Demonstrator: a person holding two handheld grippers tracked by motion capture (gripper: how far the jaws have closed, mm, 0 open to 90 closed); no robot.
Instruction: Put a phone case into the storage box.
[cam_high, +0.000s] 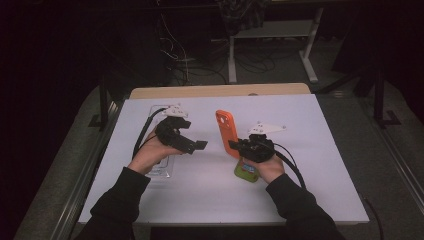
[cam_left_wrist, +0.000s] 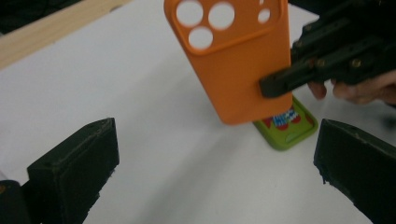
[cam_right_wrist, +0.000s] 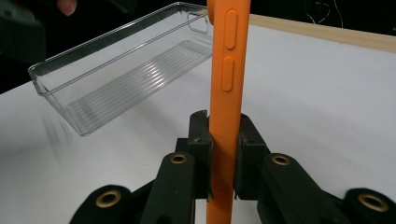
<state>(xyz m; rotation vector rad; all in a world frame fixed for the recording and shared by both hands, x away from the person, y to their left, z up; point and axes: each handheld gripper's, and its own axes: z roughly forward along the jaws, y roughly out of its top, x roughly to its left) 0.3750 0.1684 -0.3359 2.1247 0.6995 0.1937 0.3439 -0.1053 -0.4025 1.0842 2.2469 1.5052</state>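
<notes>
Work in hand: the orange phone case (cam_high: 226, 131) is up off the worktop (cam_high: 310, 165), held upright in mid-air near the middle, and a clear plastic tray (cam_right_wrist: 116, 70) waits over on the person's left.

Right hand-held gripper (cam_high: 235, 146): pinching the orange case near its lower end, jaws pressed flat on its two faces; in the right gripper view the case stands edge-on between them, side buttons (cam_right_wrist: 228, 53) facing the lens.

Left hand-held gripper (cam_high: 199, 145): spread wide, nothing between the jaws, pointing across at the orange case and hanging just short of it.

Done so far, I'd judge: the pick-up. The case is clear of the surface and under firm control.

Left to do, I'd judge: either a handover to the waiting left gripper or a carry to the tray. The tray looks empty, so no case has gone in yet.

Green phone case (cam_left_wrist: 287, 128): lying flat on the worktop right below the right hand (cam_high: 264, 167), a red and blue print showing inside it, untouched by either gripper.

Count, phone cases: two, one orange in the air, one green lying flat.

Count, trays: one, clear, ribbed floor, sitting partly under the left hand (cam_high: 152, 152) in the high view.

Count, hand-held grippers: two, one loaded, one free.

Camera holes in the orange case (cam_left_wrist: 205, 23): three big round ones, plus small ones beside them.
</notes>
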